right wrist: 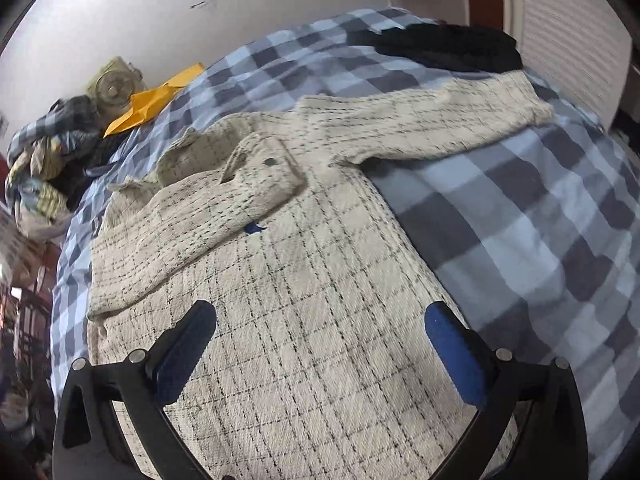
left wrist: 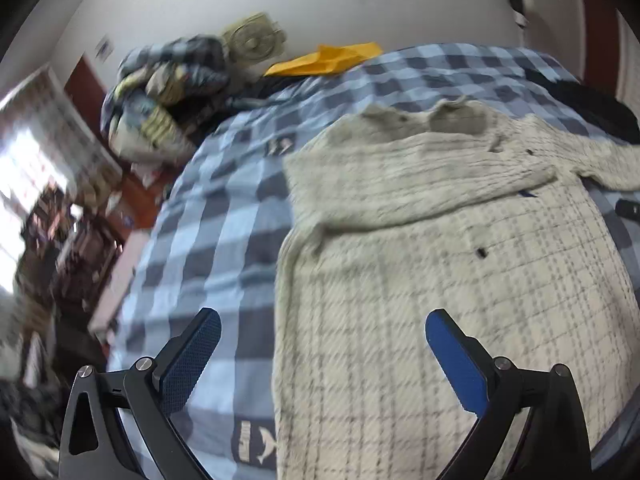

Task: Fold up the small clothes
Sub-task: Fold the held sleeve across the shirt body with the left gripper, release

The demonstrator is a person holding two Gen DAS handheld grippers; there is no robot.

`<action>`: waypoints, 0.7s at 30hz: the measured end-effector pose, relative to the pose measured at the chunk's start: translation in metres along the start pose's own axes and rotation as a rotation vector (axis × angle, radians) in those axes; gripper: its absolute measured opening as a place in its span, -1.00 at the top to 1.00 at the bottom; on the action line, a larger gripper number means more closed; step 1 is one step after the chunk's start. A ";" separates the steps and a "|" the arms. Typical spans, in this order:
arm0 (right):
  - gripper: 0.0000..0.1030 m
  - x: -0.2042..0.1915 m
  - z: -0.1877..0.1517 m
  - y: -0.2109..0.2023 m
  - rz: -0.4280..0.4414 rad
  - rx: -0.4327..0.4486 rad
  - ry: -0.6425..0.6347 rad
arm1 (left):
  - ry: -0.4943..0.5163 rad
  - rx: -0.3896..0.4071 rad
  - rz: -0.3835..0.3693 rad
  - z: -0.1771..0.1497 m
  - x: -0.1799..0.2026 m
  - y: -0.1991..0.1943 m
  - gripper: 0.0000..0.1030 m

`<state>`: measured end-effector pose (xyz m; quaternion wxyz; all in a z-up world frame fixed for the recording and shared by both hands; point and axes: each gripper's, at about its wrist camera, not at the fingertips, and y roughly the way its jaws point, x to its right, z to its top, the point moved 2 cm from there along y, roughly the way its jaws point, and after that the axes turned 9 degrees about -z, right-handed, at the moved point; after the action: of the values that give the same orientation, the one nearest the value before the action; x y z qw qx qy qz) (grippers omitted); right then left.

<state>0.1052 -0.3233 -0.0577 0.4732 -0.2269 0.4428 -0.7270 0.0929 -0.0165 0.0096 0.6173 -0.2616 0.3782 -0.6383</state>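
Note:
A cream checked jacket (left wrist: 420, 280) lies flat on the blue checked bed cover (left wrist: 224, 216). Its left sleeve is folded across the chest (right wrist: 200, 216); its right sleeve (right wrist: 440, 120) stretches out to the right. My left gripper (left wrist: 322, 344) is open and empty, above the jacket's left edge near the hem. My right gripper (right wrist: 318, 340) is open and empty, above the jacket's lower body (right wrist: 320, 320).
A pile of bedding and clothes (left wrist: 160, 92) sits at the bed's far left, with a fan (left wrist: 252, 40) and a yellow cloth (left wrist: 324, 60) behind. A black garment (right wrist: 444, 46) lies at the far right. Furniture stands off the bed's left side (left wrist: 60, 240).

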 end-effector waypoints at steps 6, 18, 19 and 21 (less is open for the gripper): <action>-0.98 -0.022 0.054 0.032 0.043 -0.079 -0.035 | -0.138 -0.121 -0.106 -0.015 -0.048 0.039 -1.00; -0.98 -0.066 0.114 0.156 -0.134 -0.233 -0.044 | -0.308 -0.169 -0.191 -0.009 -0.085 0.064 -1.00; -0.98 -0.073 0.113 0.160 -0.152 -0.232 -0.077 | -0.314 -0.175 -0.180 -0.009 -0.088 0.066 -1.00; -0.94 -0.086 0.107 0.167 -0.218 -0.219 -0.161 | -0.338 -0.179 -0.184 -0.009 -0.094 0.068 -1.00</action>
<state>0.3056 -0.3193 -0.1397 0.3981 -0.3813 0.4525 -0.7009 0.1357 0.0810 -0.0381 0.5852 -0.4523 0.2992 -0.6029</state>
